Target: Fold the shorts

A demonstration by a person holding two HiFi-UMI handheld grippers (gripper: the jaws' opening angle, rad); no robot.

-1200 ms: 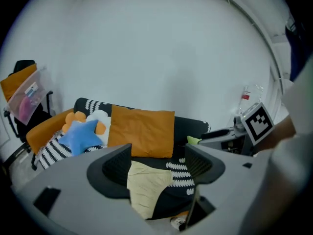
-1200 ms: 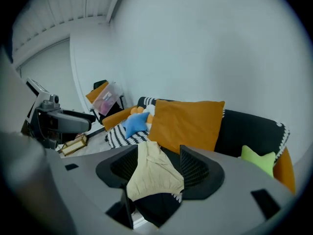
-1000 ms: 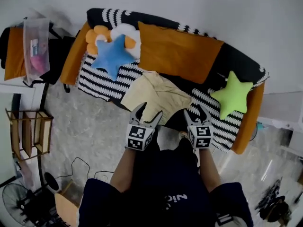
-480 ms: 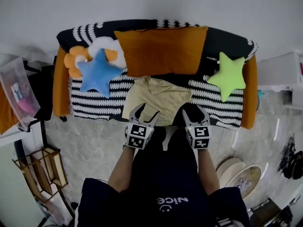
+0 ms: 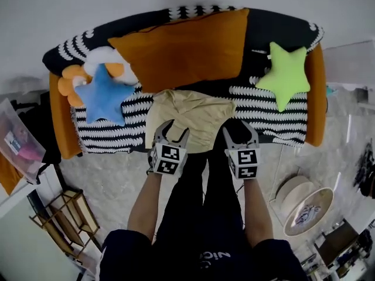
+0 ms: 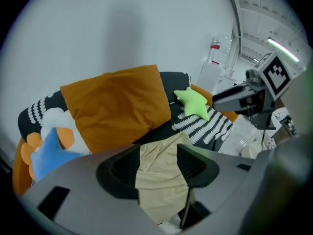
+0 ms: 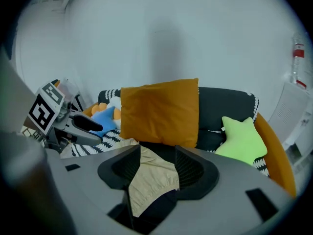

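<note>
The person is standing at the sofa (image 5: 315, 92) front, dark-clad legs (image 5: 205, 204) filling the near frame, and is holding one tool in each hand with both forearms reaching forward.

1. The left gripper (image 5: 173, 131) is pointing down at the near left edge of the shorts (image 5: 190, 113). Its jaws are closing but are standing moderately apart. In the left gripper view, beige cloth is filling the gap between them, and no pad is visibly pressing on it.
2. The right gripper (image 5: 239, 132) is pointing down just beside the near right corner of the shorts. Its jaws are standing moderately apart. In the right gripper view, a gathered hem of the shorts is showing in the gap, with dark fabric below it. Nothing is being gripped.

The shorts are lying spread out and rumpled on the middle of the striped seat, between the two grippers and the cushion (image 5: 181, 48).

Farther back, the orange cushion is leaning against the black backrest, just behind the shorts. A blue star (image 5: 102, 98) is resting on the seat's left side, overlapping an orange-and-white pillow (image 5: 70, 78). A green star (image 5: 286, 75) is lying on the right side, well apart from the shorts.
</note>
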